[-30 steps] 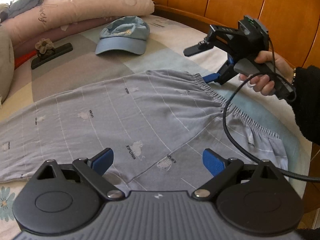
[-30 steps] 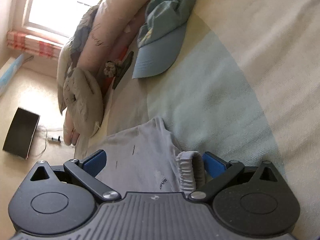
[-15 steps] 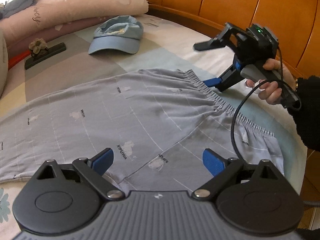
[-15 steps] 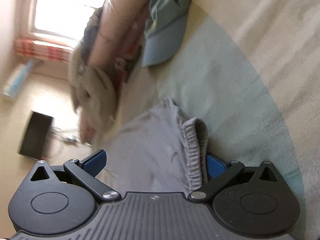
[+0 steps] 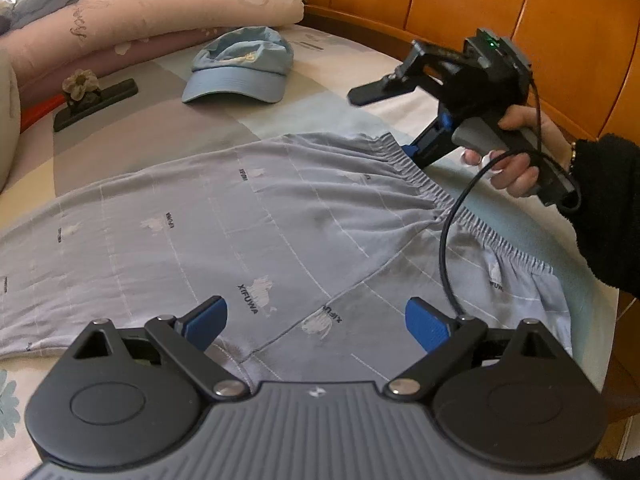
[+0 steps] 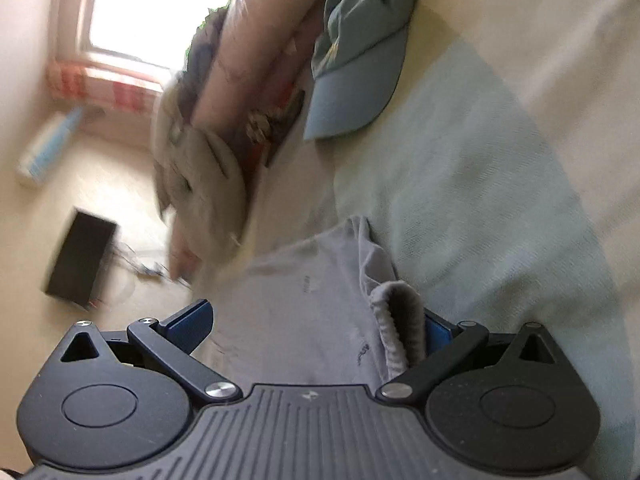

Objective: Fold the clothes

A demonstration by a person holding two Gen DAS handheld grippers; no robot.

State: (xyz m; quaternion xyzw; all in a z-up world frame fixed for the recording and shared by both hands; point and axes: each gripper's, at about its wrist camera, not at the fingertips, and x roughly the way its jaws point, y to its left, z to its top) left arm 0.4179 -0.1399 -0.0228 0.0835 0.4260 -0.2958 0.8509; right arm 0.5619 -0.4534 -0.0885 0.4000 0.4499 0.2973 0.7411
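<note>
Currently, the grey trousers (image 5: 224, 216) lie spread flat on the bed (image 5: 132, 136), with the elastic waistband (image 5: 436, 196) toward the wooden headboard (image 5: 480, 0) side and the legs running off to the left of the left wrist view. The fabric carries small printed marks and thin pale lines.

Left gripper (image 5: 316, 320): the jaws stand wide apart. The blue pads (image 5: 424, 324) hover above the crotch area of the trousers; contact with the cloth cannot be confirmed. Nothing sits between the pads.

Right gripper (image 6: 316, 324): held by a hand (image 5: 516, 160) with a dark sleeve (image 5: 608, 208), it is positioned at the far corner of the waistband. The jaws are wide apart. In the right wrist view, a raised fold of the waistband (image 6: 400, 328) lies against the inner face of the right-hand pad, while the other pad (image 6: 188, 324) stands clear of it, over the flat fabric. In the left wrist view, the lower finger (image 5: 428, 148) meets the waistband edge and the upper finger (image 5: 380, 92) is lifted well above the bed. A black cable (image 5: 448, 240) loops from the handle across the trousers.

A blue cap (image 5: 240, 68) rests on the bed beyond the trousers, well apart from both grippers. Folded quilts (image 5: 160, 12) are stacked along the far edge. A dark flat object (image 5: 96, 104) with a small flower-shaped ornament lies near them. The right wrist view is blurred toward the window (image 6: 132, 4) and the floor (image 6: 100, 184).
</note>
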